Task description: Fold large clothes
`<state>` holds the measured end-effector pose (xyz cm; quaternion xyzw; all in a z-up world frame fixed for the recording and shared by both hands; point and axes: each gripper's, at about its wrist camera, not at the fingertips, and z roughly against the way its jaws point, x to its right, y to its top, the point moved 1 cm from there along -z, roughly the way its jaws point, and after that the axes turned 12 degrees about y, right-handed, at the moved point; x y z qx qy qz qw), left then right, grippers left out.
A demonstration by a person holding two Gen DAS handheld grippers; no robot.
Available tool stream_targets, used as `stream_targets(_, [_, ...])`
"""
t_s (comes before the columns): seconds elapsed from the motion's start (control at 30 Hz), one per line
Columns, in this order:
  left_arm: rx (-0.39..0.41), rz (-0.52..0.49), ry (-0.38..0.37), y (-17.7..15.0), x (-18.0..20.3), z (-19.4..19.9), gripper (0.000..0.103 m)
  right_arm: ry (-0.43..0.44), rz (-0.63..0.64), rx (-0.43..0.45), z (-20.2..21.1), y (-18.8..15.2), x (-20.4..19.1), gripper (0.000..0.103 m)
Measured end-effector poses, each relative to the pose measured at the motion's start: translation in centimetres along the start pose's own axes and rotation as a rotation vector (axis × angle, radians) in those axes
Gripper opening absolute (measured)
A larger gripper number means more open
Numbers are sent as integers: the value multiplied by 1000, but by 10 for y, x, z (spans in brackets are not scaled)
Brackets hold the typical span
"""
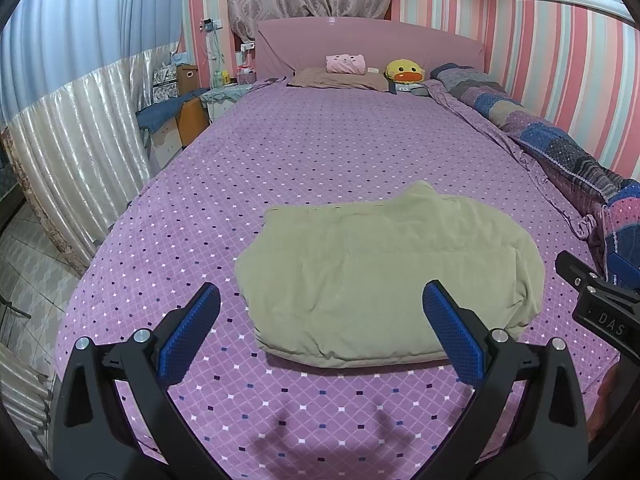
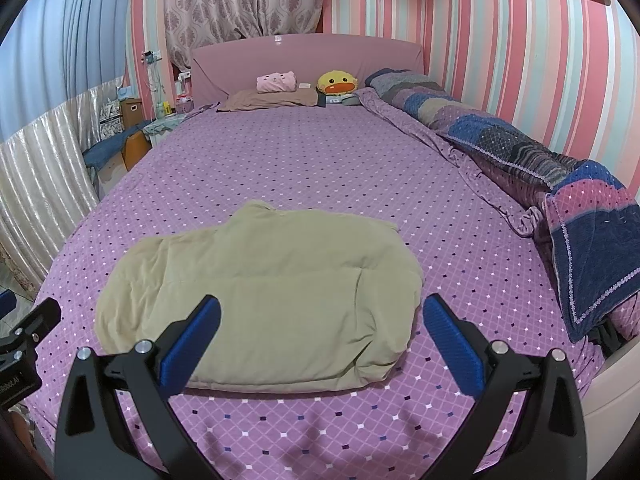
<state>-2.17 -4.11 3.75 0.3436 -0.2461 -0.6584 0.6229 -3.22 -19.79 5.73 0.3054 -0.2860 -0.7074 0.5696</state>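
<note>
On the purple diamond-patterned bed, a padded olive-green garment lies folded into a thick bundle near the foot edge. Both the left tongs and the right tongs hang above the bedspread with jaws spread wide, holding nothing. A patchwork quilt is heaped along the striped wall.

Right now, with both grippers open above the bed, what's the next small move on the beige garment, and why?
Probably pull both back: the beige garment already lies as a compact folded bundle, and the left gripper and right gripper hang open, holding nothing.
</note>
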Motion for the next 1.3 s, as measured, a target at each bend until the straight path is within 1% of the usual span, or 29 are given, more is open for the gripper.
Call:
stream_targets(1.07, [1, -6, -2, 1, 4, 1, 100, -2, 0, 2, -1, -1, 0, 101])
stream_targets(1.3, [-21, -8, -14, 2, 5, -2, 100, -2, -1, 2, -1, -1, 0, 101])
